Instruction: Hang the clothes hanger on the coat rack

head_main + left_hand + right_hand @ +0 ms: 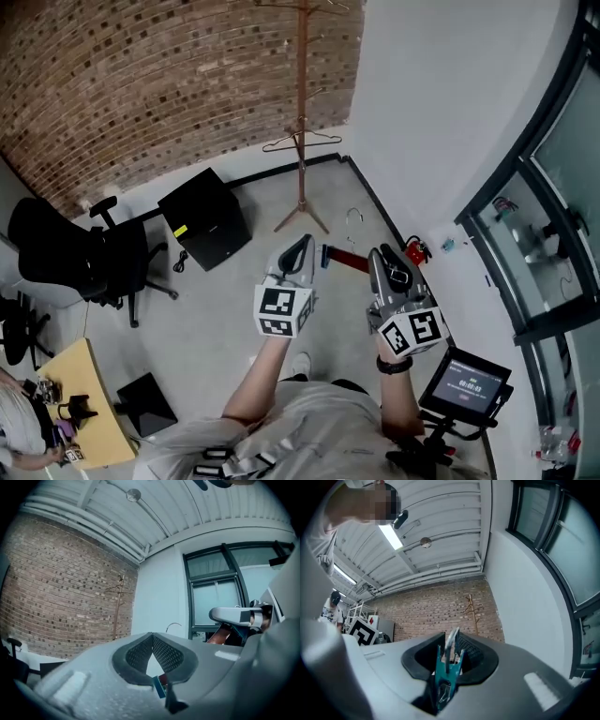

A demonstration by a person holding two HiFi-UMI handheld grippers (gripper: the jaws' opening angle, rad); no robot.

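The clothes hanger has a dark red bar, a blue clip at each end and a metal hook. It hangs level between my two grippers. My right gripper is shut on a teal clip of the hanger, with a metal part sticking up between the pads. The pads of my left gripper meet at their tips. The hanger's other clip shows in the gap below them; I cannot tell whether it touches. The wooden coat rack stands far ahead by the brick wall, with a wire hanger on it.
A black cabinet and an office chair stand to the left. A wooden desk is at the lower left. A red extinguisher sits by the white wall, and a screen is at my right side.
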